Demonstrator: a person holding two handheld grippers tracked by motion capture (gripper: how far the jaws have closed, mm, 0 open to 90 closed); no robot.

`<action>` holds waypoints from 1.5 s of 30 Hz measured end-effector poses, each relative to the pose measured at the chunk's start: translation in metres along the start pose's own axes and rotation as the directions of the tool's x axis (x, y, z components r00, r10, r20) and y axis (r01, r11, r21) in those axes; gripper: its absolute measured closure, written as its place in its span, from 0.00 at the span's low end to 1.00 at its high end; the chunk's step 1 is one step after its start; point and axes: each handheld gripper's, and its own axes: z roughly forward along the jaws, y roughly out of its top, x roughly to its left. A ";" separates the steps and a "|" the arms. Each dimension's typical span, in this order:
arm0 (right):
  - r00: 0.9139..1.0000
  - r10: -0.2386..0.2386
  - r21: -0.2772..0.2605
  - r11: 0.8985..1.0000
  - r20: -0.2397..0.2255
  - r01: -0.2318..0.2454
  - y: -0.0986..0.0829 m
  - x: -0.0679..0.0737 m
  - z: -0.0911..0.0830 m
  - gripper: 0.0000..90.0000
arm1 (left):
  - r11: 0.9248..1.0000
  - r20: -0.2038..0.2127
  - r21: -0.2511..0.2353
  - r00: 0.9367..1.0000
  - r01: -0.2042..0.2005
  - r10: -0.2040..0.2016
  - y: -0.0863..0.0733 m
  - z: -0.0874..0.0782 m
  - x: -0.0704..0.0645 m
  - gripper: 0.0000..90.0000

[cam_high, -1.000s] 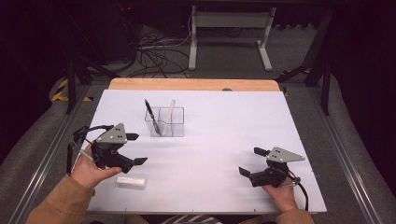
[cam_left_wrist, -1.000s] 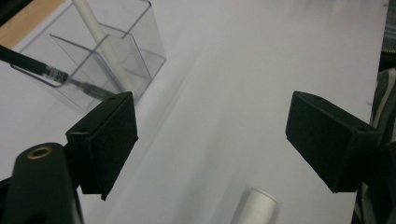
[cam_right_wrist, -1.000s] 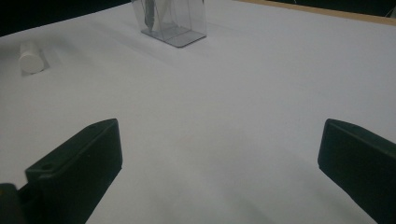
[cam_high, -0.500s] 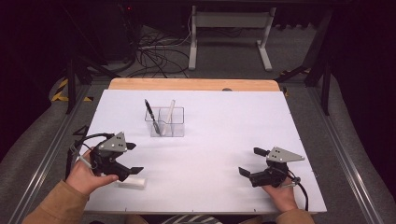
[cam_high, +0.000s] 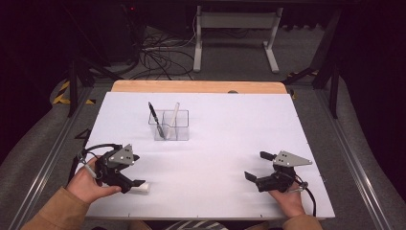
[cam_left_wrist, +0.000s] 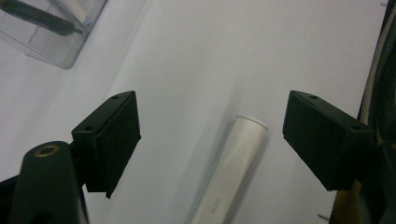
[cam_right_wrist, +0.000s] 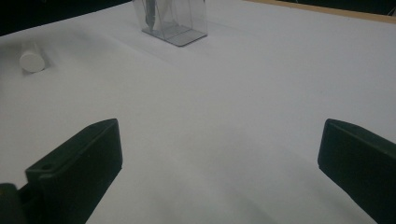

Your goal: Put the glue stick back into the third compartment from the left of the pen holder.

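My left gripper (cam_left_wrist: 212,135) hangs over the white marker (cam_left_wrist: 231,175), jaws wide apart w/ the barrel lying between them, nothing gripped yet. Marker lies flat on the white table sheet (cam_high: 215,158) at the near left, just beside the left gripper (cam_high: 125,178) in the high view; its round end cap (cam_right_wrist: 31,60) shows far off in the right gripper view.

Right gripper (cam_high: 261,168) rests at the near right, well apart from the marker, jaws spread and empty.

Clear pen holder (cam_high: 171,125) stands mid-table toward the far side w/ a black pen (cam_high: 156,120) and a white stick-like item (cam_high: 173,115) leaning in it. Prob. where the marker goes, judging by the contents.

Handling, my guess:
- Light, stiff plastic tube, won't deform under the pads.
- Smooth & round, so it can roll on the sheet or twist in the jaws if pinched off-center.
- Not fragile; moderate squeeze is enough.

Where to grab: across the barrel near mid-length, approx. where the faint lettering sits, pads square to its long axis. That keeps it balanced so neither end droops. Avoid the cap end, since it's wider there & may slip or pop. Need to lower so the pads straddle the barrel before closing, else it gets nudged away.
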 end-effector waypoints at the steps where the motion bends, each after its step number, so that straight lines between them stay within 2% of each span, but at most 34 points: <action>1: 1.000 0.000 0.000 1.000 0.000 0.000 0.000 0.000 0.000 0.00 | 1.000 0.012 0.012 1.000 -0.006 0.006 0.000 0.001 0.000 0.22; 9: 1.000 -0.001 0.001 1.000 -0.003 0.001 0.000 0.000 0.000 0.01 | 0.994 0.065 0.082 0.996 -0.068 0.063 0.000 0.011 -0.006 0.25; 16: 1.000 0.000 0.002 1.000 -0.004 0.000 0.000 0.000 0.000 0.01 | 0.988 0.085 0.141 0.995 -0.065 0.054 -0.005 0.018 -0.006 0.29; 22: 1.000 0.000 0.003 1.000 -0.005 0.000 0.000 0.000 0.000 0.01 | 0.984 0.129 0.167 0.991 -0.057 0.036 -0.008 0.021 -0.004 0.35; 28: 1.000 0.001 0.003 1.000 -0.006 -0.001 0.000 0.000 0.001 0.01 | 0.979 0.128 0.188 0.990 -0.081 0.057 -0.010 0.028 -0.006 0.40; 33: 1.000 0.000 0.003 1.000 -0.007 0.000 0.000 0.000 0.001 0.01 | 0.971 0.143 0.211 0.986 -0.117 0.087 -0.011 0.033 -0.008 0.46; 37: 1.000 -0.001 0.001 1.000 -0.008 0.001 0.000 0.001 0.001 0.01 | 0.966 0.153 0.226 0.984 -0.126 0.092 -0.011 0.036 -0.008 0.52; 45: 1.000 -0.001 0.002 1.000 -0.010 0.001 0.000 0.001 0.001 0.01 | 0.955 0.150 0.251 0.981 -0.158 0.123 -0.011 0.041 -0.007 0.64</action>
